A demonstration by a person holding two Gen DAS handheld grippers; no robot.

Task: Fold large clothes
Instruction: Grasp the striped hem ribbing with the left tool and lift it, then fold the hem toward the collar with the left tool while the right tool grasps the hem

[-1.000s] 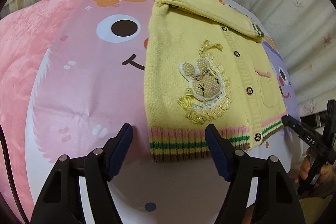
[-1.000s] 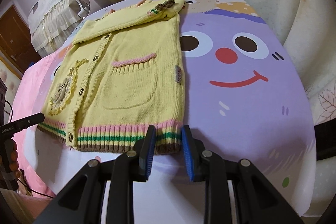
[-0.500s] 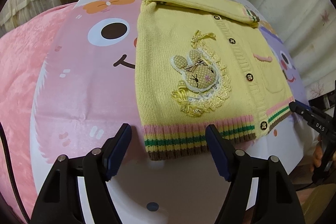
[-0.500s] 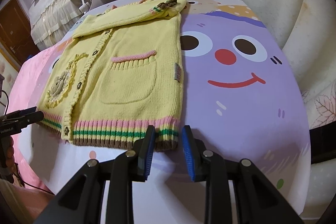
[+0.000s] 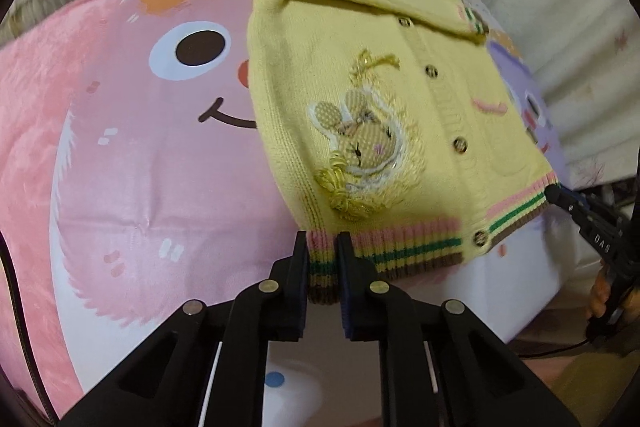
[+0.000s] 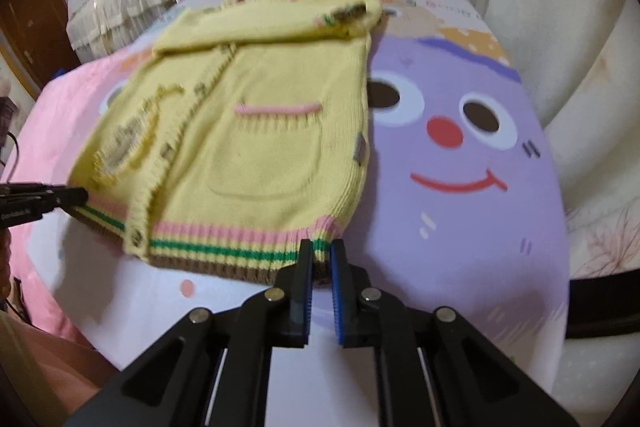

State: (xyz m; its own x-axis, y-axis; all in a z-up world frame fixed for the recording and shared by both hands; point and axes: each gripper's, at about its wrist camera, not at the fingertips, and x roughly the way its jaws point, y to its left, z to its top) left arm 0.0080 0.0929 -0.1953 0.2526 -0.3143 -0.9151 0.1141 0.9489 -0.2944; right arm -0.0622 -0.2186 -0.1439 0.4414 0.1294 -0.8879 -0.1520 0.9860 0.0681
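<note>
While both my grippers point steeply down at the near edge of the bed, the yellow cardigan [image 5: 360,75] lies flat on the cartoon blanket [image 5: 152,155], across its pink and purple faces. It is buttoned, with a rabbit patch [image 5: 360,147] on one front, a pocket [image 6: 276,151] on the other, and a sleeve folded across the top. Its striped hem [image 6: 224,247] faces me. My left gripper [image 5: 323,263] is clenched on the hem's left corner, the ribbing pinched between the pads. My right gripper [image 6: 321,267] is closing on the right corner, and the hem sits between its blue pads [image 6: 337,275]. That corner looks slightly lifted.
</note>
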